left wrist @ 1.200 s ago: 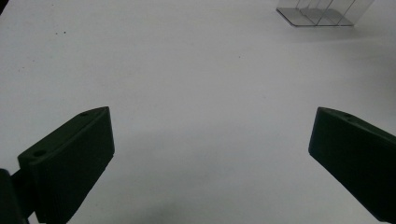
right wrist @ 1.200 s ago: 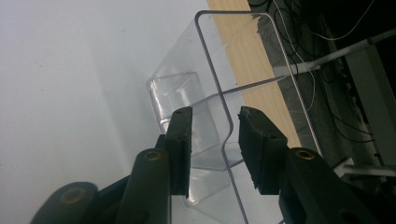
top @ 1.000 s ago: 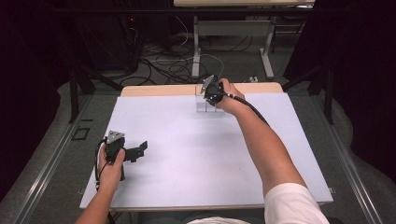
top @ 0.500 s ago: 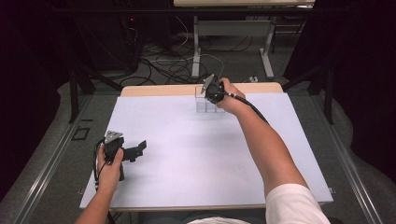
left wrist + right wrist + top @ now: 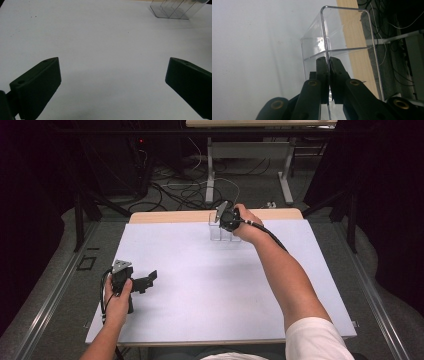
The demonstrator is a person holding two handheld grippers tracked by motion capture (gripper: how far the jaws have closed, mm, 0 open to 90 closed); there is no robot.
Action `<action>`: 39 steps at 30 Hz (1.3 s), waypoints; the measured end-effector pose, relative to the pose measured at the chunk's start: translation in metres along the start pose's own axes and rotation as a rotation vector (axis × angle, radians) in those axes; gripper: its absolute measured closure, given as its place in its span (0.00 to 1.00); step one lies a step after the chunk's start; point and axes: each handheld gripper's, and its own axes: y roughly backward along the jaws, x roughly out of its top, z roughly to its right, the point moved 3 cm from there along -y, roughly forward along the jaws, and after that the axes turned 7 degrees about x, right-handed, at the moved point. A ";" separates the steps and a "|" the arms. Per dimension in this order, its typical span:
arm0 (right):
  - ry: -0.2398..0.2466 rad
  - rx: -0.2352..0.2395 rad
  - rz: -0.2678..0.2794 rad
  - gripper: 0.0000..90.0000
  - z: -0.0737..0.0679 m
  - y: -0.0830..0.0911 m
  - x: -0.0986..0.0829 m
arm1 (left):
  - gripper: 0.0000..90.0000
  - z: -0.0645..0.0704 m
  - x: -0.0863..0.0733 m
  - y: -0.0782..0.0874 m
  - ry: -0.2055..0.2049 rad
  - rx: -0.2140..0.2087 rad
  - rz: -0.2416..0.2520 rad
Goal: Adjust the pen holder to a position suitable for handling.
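Right gripper (image 5: 328, 62): its two black jaws are pressed together on the thin upright wall of a clear acrylic divided holder (image 5: 342, 40), pinching that wall edge-on. A pinch on the wall gives the only firm purchase on a smooth, see-through body with no handle, which likely explains the choice.

Location of the holder: in the high view the clear acrylic divided holder (image 5: 218, 229) stands at the far edge of the white table top (image 5: 200, 285), just before the bare wooden strip (image 5: 165, 216) at the back. The right gripper (image 5: 227, 220) sits over it, arm fully extended across the table.

Left gripper (image 5: 145, 282): held low near the table's near-left corner, well apart from the holder. In the left gripper view its jaws are spread wide with nothing between them, only bare white surface (image 5: 105, 50); the holder (image 5: 175, 8) appears far off at the top right. Judgement: this gripper is kept idle and clear, so the right one can work unobstructed.

Judgement on stage: grasp secured; lift or drag not yet evident. Risk: the slick wall could slip or the holder could tilt.
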 end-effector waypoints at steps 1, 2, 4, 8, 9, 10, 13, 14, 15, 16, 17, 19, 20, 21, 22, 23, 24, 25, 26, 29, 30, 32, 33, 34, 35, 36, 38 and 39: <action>0.003 0.003 0.000 0.97 0.000 0.000 0.000 | 0.00 0.000 0.000 0.000 0.006 -0.002 0.001; 0.007 -0.005 0.007 0.97 -0.001 0.000 0.000 | 0.00 0.000 0.000 0.000 0.010 -0.007 0.000; 0.009 0.000 -0.006 0.98 -0.002 0.001 0.000 | 0.00 0.001 0.000 0.001 0.014 -0.009 0.001; 0.005 0.008 0.008 0.99 -0.004 0.002 0.002 | 0.00 0.000 0.000 0.000 0.011 -0.007 -0.003; 0.005 -0.007 0.033 0.99 -0.004 0.002 0.002 | 0.00 0.000 0.000 0.000 0.012 -0.006 -0.003; -0.002 -0.007 0.028 0.99 -0.004 0.004 0.003 | 0.00 -0.001 0.000 0.000 0.013 -0.005 -0.003; -0.004 -0.006 0.021 0.99 -0.004 0.009 0.003 | 0.00 0.000 0.000 0.000 0.019 -0.003 0.000; -0.006 -0.007 0.017 0.99 -0.005 0.011 0.003 | 0.00 0.000 0.000 0.000 0.018 -0.003 0.000; 0.001 -0.002 0.012 0.99 -0.005 0.013 0.003 | 0.00 0.000 0.000 0.000 0.017 -0.002 0.000; -0.002 -0.005 0.009 0.99 -0.007 0.015 0.003 | 0.00 -0.001 0.000 0.000 0.012 -0.002 -0.004; 0.001 -0.003 0.010 0.99 -0.007 0.017 0.003 | 0.00 -0.001 0.000 0.000 0.011 -0.002 -0.004; 0.007 -0.009 0.007 0.98 -0.010 0.021 0.003 | 0.00 0.000 0.000 0.000 0.010 -0.001 -0.004; 0.008 -0.006 0.007 0.98 -0.011 0.024 0.003 | 0.00 0.000 0.000 0.000 0.009 -0.001 -0.004; 0.010 -0.012 0.020 0.98 -0.013 0.025 0.003 | 0.00 0.000 0.000 0.000 0.008 0.000 -0.003; -0.012 -0.008 0.008 0.98 -0.016 0.029 0.003 | 0.00 0.000 0.000 0.000 0.008 0.000 -0.002; 0.012 -0.002 0.013 0.98 -0.017 0.031 0.004 | 0.00 0.001 0.000 0.000 0.007 0.000 -0.002; 0.021 -0.006 0.021 0.98 -0.020 0.033 0.004 | 0.00 0.001 0.000 0.001 0.006 0.001 -0.003; 0.032 0.004 0.011 0.98 -0.022 0.036 0.005 | 0.00 0.001 0.000 0.001 0.004 0.001 -0.004; 0.025 0.011 0.008 0.98 -0.026 0.038 0.006 | 0.00 0.001 0.000 0.001 0.003 0.004 -0.004; 0.040 0.020 0.042 0.98 -0.036 0.044 0.008 | 0.00 0.001 0.000 0.000 0.000 0.004 -0.003; 0.040 0.022 0.043 0.98 -0.041 0.046 0.009 | 0.00 0.001 0.000 0.000 0.001 0.005 -0.003; 0.052 0.028 0.043 0.98 -0.049 0.049 0.011 | 0.00 0.002 0.000 0.000 -0.004 0.005 -0.005; 0.052 0.038 0.042 0.98 -0.053 0.051 0.012 | 0.00 0.002 0.000 0.000 -0.003 0.005 -0.002; 0.060 0.039 0.049 0.98 -0.057 0.052 0.013 | 0.00 0.003 0.000 0.000 -0.003 0.005 -0.003; 0.066 0.050 0.032 0.98 -0.061 0.054 0.014 | 0.00 0.003 0.000 -0.001 -0.003 0.005 0.001; 0.069 0.053 0.031 0.98 -0.065 0.055 0.015 | 0.00 0.003 0.000 -0.001 -0.003 0.007 0.000; 0.072 0.074 0.033 0.98 -0.072 0.057 0.016 | 0.00 0.003 0.000 0.000 -0.005 0.006 -0.002; 0.080 0.080 0.035 0.98 -0.074 0.057 0.017 | 0.00 0.004 0.000 0.000 -0.005 0.007 -0.001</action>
